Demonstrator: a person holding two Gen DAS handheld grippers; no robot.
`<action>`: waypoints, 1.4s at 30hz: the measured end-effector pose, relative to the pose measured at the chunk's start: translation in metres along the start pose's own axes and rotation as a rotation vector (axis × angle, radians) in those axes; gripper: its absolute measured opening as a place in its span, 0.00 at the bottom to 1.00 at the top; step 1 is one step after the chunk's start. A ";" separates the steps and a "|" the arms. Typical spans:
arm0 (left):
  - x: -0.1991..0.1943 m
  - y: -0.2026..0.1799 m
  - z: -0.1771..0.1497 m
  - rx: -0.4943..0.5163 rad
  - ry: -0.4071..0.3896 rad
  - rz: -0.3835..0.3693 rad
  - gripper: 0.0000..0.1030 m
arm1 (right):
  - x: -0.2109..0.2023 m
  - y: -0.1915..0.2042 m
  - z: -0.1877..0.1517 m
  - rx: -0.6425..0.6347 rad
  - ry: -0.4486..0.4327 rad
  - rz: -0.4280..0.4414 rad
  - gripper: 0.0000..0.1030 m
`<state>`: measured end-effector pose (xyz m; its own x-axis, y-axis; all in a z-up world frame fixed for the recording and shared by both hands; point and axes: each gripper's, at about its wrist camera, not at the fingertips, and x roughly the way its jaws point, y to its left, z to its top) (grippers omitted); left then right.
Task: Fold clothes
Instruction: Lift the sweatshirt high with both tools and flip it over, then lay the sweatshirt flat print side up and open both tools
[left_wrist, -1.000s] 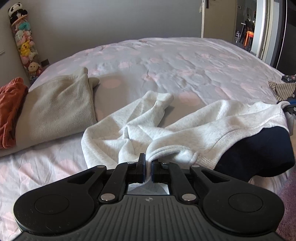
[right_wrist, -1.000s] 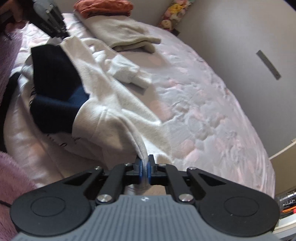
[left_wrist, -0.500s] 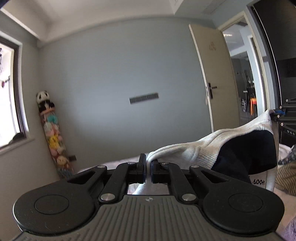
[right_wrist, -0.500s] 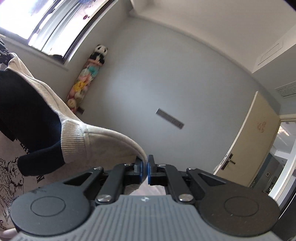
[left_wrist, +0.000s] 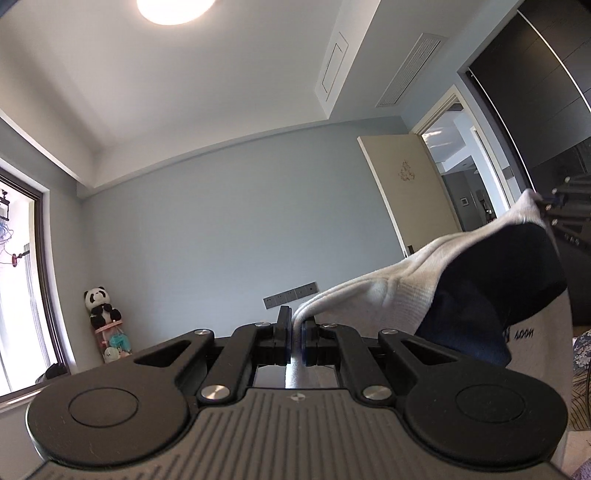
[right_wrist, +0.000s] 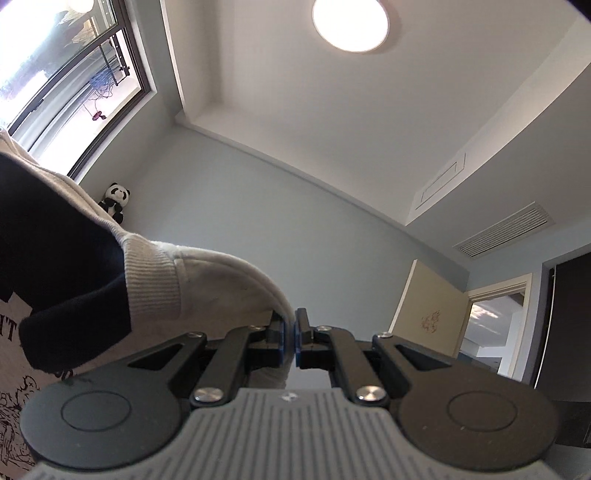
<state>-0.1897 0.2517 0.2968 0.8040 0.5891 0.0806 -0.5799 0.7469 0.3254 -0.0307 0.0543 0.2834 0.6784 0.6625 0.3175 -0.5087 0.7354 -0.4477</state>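
A white sweatshirt (left_wrist: 388, 299) with a ribbed hem and dark navy lining (left_wrist: 491, 280) hangs in the air, stretched between both grippers. My left gripper (left_wrist: 294, 332) is shut on one corner of its hem. In the right wrist view the same sweatshirt (right_wrist: 207, 280) drapes to the left, navy inside (right_wrist: 62, 266) showing, and my right gripper (right_wrist: 290, 334) is shut on its other hem corner. The right gripper (left_wrist: 554, 203) also shows at the far right of the left wrist view, pinching the cloth. Both cameras tilt up at wall and ceiling; the bed is hidden.
A pale blue wall with a switch plate (left_wrist: 290, 295), a window (left_wrist: 18, 280) at the left, a panda toy on a hanging rack (left_wrist: 99, 306), an open beige door (left_wrist: 410, 195) and a dark wardrobe (left_wrist: 535, 110) at the right. A ceiling lamp (right_wrist: 350, 22) is overhead.
Both grippers have swung upward, lifting the sweatshirt off the bed. The views went from the bed surface to the wall and now tilt further up to the ceiling.
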 end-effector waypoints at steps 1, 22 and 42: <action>0.000 -0.001 -0.002 0.000 0.001 -0.004 0.03 | -0.005 0.001 0.000 -0.012 0.000 -0.003 0.06; 0.144 -0.032 -0.085 0.067 0.200 -0.077 0.03 | 0.081 0.033 -0.121 -0.059 0.232 0.057 0.06; 0.453 -0.065 -0.347 0.010 0.732 -0.188 0.04 | 0.372 0.162 -0.407 0.019 0.750 0.218 0.07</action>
<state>0.1665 0.5765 -0.0152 0.5946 0.5088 -0.6226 -0.4370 0.8545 0.2810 0.3548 0.3625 -0.0108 0.7356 0.5240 -0.4293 -0.6761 0.6066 -0.4182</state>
